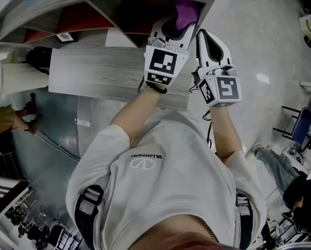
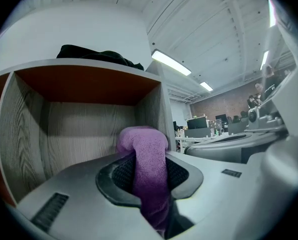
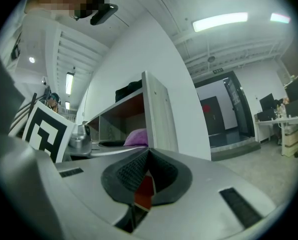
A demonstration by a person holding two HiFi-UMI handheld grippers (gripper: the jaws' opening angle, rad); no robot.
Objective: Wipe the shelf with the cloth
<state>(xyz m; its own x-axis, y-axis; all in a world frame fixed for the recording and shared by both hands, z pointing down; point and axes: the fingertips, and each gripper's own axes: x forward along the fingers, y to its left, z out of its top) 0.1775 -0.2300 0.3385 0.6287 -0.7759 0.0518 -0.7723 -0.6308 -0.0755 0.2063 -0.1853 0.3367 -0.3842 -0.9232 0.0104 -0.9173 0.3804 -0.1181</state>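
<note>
Two grippers: my left gripper (image 1: 172, 25) is clenched on the purple terry cloth (image 2: 145, 164); my right gripper (image 3: 148, 156) is pressed together, empty.
Cloth axis: along my jaws, bunched end pointing into the shelf, centre frame.
Shelf: grey wood-grain cubby (image 2: 74, 129).
Around: black fabric (image 2: 101, 56) on top, upper left; white side panel (image 3: 158, 109) just ahead of my right gripper.

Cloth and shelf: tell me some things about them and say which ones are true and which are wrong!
1. The cloth is purple. True.
2. The cloth lies loose on the shelf. False: the left gripper is shut on it.
3. The left gripper faces an open shelf compartment. True.
4. Nothing lies on top of the shelf. False: a dark bundle lies there.
</note>
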